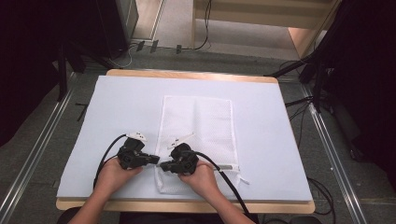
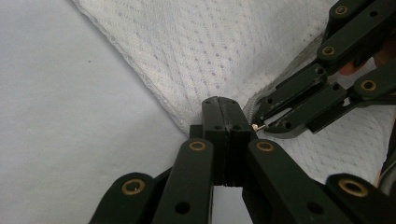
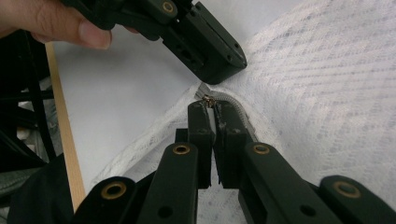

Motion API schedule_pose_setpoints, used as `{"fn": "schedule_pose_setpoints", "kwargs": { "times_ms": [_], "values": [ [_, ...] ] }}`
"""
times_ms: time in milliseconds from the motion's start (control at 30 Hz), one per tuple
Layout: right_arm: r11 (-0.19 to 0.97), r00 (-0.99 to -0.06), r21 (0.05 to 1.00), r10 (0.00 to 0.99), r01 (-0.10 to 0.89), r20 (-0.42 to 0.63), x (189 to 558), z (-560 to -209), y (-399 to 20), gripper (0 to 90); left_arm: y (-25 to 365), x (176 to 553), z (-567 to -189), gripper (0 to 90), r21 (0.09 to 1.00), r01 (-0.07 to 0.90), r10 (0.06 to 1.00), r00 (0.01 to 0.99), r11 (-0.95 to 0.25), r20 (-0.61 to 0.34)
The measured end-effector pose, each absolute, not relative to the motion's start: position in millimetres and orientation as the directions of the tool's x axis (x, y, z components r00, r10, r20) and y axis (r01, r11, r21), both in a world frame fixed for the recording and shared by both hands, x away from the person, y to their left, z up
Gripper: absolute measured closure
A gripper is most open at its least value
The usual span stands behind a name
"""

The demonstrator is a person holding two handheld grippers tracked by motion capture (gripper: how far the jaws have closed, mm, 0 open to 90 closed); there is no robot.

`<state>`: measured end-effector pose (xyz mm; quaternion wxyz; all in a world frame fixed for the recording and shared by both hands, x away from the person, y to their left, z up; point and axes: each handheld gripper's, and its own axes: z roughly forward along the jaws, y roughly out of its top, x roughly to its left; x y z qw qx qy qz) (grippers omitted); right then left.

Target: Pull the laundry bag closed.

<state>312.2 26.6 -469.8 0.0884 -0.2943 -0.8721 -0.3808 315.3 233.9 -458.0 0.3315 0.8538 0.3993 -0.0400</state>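
Observation:
A white mesh bag lies flat on the pale mat; its zipper runs along the near end. At the bag's near left corner my two grippers meet tip to tip. My left gripper is shut on the mesh fabric at that corner. My right gripper is shut on the small brass zipper pull, with the grey zipper tape beside it. The left gripper view has the right gripper at the right with the pull at its tip. The left gripper sits just above in the right gripper view.
The mat covers a wooden table whose near edge runs close to my hands. Dark stands and cables flank the table on the floor, with metal rails along both sides.

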Motion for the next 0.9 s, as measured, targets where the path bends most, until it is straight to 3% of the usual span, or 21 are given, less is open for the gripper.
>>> {"fn": "schedule_pose_setpoints", "kwargs": {
  "times_ms": [900],
  "values": [
    [0.538,-0.816,0.620,0.459,0.571,0.352,309.3,-468.3,6.7,88.6,236.1,315.3,-459.4,90.0,0.543,0.704,0.647,0.683,-0.458,-0.339]
  ]
}}
